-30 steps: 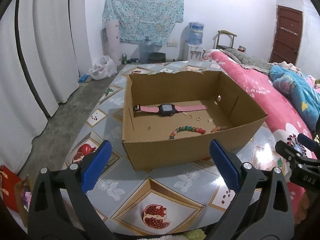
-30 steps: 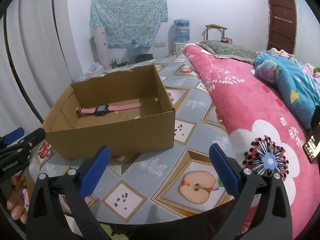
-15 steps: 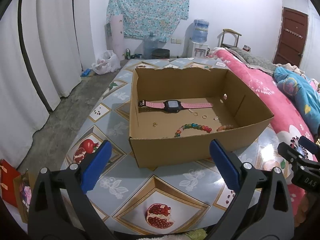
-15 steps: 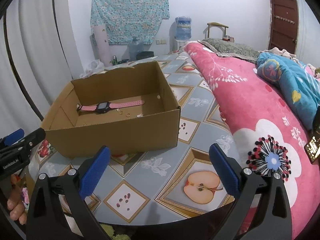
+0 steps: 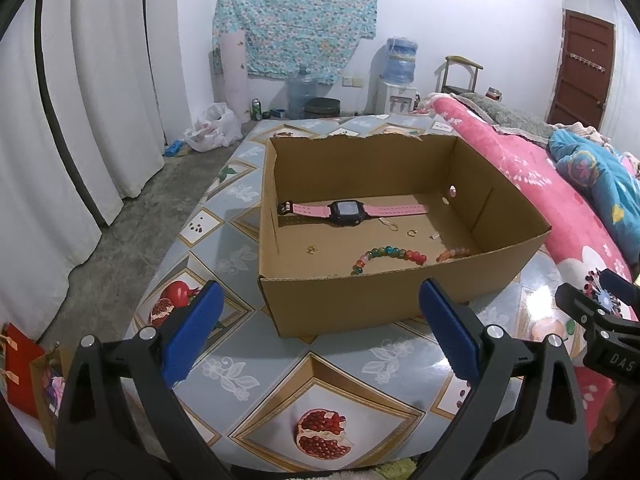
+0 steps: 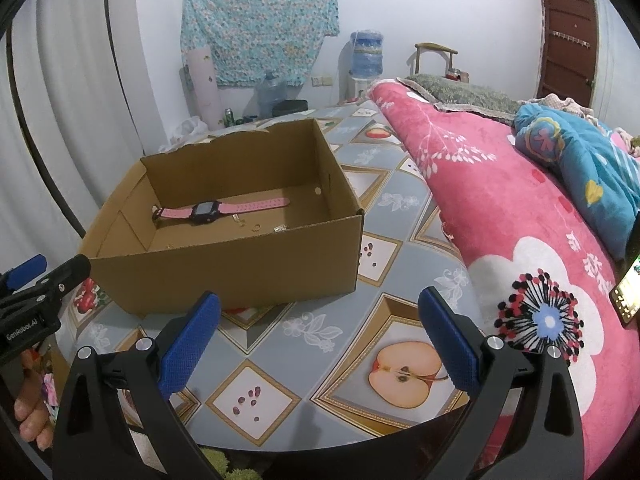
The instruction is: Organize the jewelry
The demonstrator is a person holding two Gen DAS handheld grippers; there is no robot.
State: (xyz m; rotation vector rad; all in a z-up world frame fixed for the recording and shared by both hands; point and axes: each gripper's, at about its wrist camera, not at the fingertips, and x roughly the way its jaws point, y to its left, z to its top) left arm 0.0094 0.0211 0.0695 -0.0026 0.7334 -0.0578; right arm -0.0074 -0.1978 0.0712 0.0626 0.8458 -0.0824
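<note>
so the open brown cardboard box [image 5: 360, 300] sits on the table covered with a grey-blue fruit-print oilcloth [image 5: 320, 384], with the jewelry lying loose on its floor. along the far side inside the box lies a pink-strapped watch with a black square face [image 5: 347, 212], stretched flat from left to right. nearer the front wall curves a string of multicoloured glass beads [image 5: 386, 256], and just right of it a short run of orange beads [image 5: 454, 254], partly hidden by the near wall. between watch and beads lie a few small gold pieces: a tiny gold stud [image 5: 311, 249] on the left and two small gold rings [image 5: 402, 230] toward the right (too small to tell more). the left gripper [image 5: 320, 332] hangs in front of the box's near wall, its blue-padded fingers [image 5: 192, 332] spread wide with nothing between them. the right gripper [image 6: 320, 332] hovers over the oilcloth just right of the box, near the printed half apple, likewise spread apart and empty. to the right a pink flowered blanket [image 6: 500, 208] lies heaped against the table edge, with a blue patterned quilt [image 6: 580, 160] beyond it. at the left edge of the right wrist view a hand [image 6: 32, 412] grips the handle of the left tool.
</note>
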